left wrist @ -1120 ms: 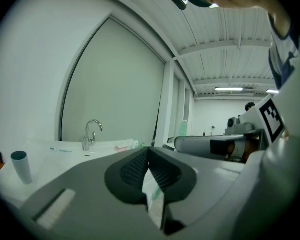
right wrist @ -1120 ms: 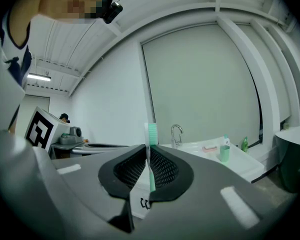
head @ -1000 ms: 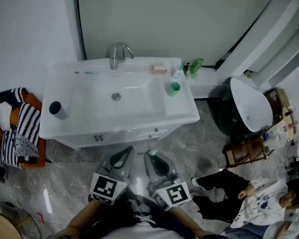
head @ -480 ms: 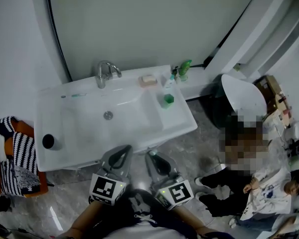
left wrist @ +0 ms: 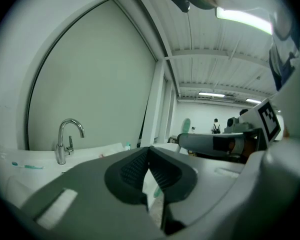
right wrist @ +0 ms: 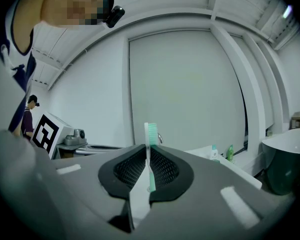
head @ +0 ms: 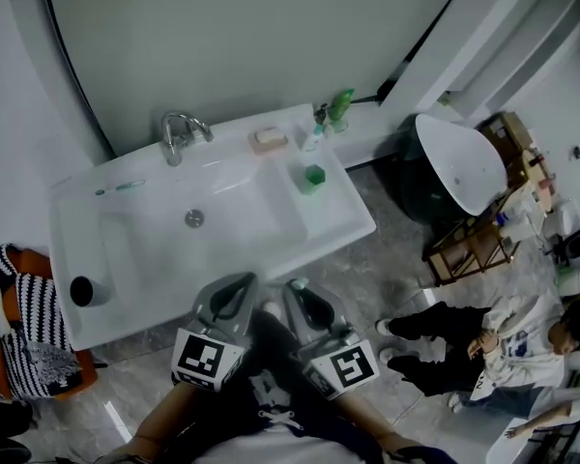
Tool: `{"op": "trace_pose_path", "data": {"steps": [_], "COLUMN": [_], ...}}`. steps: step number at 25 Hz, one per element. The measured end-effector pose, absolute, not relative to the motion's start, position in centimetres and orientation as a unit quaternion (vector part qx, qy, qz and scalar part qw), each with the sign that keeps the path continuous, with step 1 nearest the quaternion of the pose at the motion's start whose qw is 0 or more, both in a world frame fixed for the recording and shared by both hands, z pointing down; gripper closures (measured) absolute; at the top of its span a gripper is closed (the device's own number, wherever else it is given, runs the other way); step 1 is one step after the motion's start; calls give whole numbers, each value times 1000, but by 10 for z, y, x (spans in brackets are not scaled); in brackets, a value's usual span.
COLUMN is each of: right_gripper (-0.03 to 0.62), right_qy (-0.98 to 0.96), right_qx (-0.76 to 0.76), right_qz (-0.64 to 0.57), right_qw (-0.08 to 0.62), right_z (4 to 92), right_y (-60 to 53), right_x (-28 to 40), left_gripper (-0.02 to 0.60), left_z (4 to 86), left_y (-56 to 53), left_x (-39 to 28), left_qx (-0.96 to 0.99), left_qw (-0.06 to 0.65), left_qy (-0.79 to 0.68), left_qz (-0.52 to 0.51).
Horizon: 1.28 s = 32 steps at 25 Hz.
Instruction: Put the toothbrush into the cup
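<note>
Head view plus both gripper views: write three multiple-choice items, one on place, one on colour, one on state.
1. Where on the white sink counter stands the dark cylindrical cup? A near-left corner; B far-right corner; C middle.
2. Bristle colour of the white-and-green plastic toothbrush in the right hand-held gripper? A red; B green; C black.
3. The left hand-held gripper is: A wide open; B shut, empty; C shut on a brush.
Answers: 1 A, head view shows it there; 2 B, green tuft above the jaws; 3 B, tips meet, nothing between.

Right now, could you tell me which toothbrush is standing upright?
The toothbrush gripped in the right tongs, bristles up; the other toothbrush lies flat on the basin rim left of the tap.
</note>
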State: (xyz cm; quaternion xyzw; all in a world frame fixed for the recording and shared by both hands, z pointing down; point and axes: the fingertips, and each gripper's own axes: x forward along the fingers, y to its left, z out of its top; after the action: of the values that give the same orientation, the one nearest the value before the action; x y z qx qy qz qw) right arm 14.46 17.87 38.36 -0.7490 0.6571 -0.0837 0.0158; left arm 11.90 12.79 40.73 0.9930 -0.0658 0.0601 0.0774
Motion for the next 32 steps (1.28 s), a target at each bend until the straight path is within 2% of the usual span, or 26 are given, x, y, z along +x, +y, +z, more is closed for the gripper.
{"op": "trace_pose_path", "data": {"steps": [32], "right_gripper": [565], "right_qy": [649], "right_qx": [-758], "right_qz": [-65], "right_qw": [21], "right_z": [371], "right_y": [130], "right_x": [318], "left_gripper": [581], "left_z": [408], "left_y": [84], "left_x": [258], "left_qx": [993], "left_qw": [56], "left_qy": [-46], "left_qz": [89]}}
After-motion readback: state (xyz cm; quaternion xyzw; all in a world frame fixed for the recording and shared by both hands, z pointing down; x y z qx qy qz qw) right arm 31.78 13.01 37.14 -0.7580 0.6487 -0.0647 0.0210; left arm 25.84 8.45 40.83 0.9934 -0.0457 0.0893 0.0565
